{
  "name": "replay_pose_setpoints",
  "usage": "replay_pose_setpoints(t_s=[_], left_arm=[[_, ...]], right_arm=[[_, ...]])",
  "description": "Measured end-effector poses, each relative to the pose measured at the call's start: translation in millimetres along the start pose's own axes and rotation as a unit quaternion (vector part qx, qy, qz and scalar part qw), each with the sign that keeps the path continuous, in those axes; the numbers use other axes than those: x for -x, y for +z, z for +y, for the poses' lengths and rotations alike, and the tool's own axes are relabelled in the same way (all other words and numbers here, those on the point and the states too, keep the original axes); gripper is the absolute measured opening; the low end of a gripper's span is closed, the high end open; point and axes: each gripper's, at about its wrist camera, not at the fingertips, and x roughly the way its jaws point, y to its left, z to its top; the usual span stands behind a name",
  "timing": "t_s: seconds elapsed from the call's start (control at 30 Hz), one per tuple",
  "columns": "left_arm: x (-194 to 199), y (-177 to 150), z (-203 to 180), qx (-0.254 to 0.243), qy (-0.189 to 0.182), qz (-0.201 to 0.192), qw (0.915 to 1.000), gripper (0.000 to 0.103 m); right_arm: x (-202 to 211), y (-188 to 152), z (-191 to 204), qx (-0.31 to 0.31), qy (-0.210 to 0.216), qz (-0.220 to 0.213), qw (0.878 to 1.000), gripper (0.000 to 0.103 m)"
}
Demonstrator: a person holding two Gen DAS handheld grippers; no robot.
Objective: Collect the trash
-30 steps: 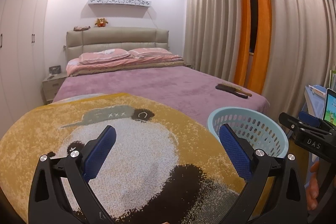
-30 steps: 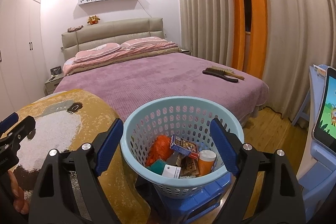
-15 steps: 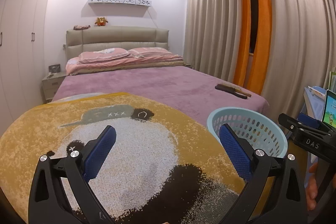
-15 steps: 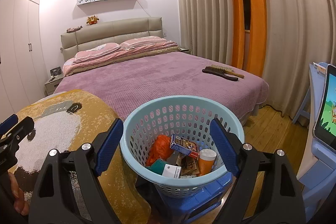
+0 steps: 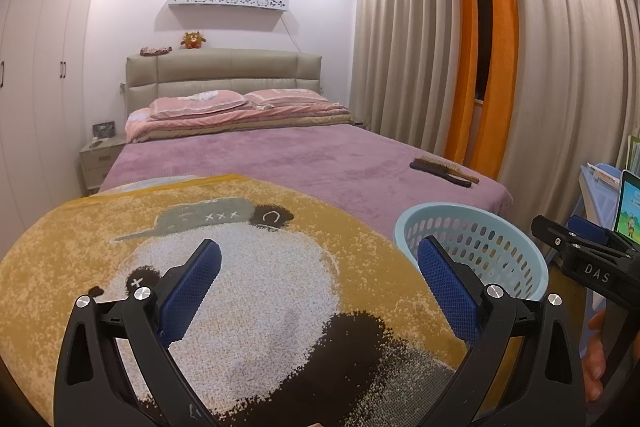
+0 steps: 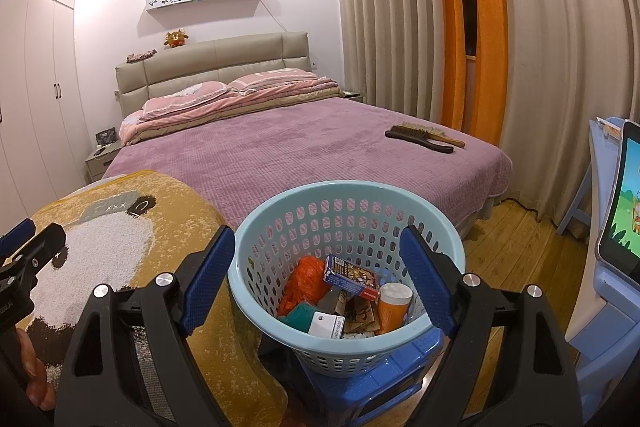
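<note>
A light blue perforated basket [image 6: 280,211] stands on a blue stool [image 6: 404,359] at the foot of the bed. Inside lie an orange crumpled bag [image 6: 306,279], a printed box [image 6: 352,275], an orange bottle [image 6: 394,307], a white card [image 6: 326,323] and other scraps. My right gripper [image 6: 316,275] hovers just above the basket's near rim, open, nothing between its blue pads. My left gripper [image 5: 318,287] is open over the yellow panda blanket [image 5: 248,287], empty. The basket [image 5: 472,239] shows at its right, with the right gripper [image 5: 584,259] beyond.
A purple bed [image 6: 312,147] fills the middle, with two brushes [image 6: 424,137] near its right edge. Curtains [image 6: 520,27] hang at right, wardrobes [image 6: 32,99] at left. A tablet [image 6: 624,203] stands on a blue table at far right, over a wooden floor [image 6: 516,259].
</note>
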Motion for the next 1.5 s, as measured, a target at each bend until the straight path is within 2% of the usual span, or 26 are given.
replay_pose_setpoints(t_s=[0.23,1.5], left_arm=[[-0.4,-1.2,-0.9,0.0,-0.002,0.001,1.0,0.096],[4.7,-0.4,1.7,0.005,-0.004,-0.008,0.9999,0.096]], right_arm=[[-3.3,-1.9,4.7,0.005,-0.012,0.006,1.0,0.08],[-1.9,-2.4,16.9,0.015,-0.002,0.014,1.0,0.08]])
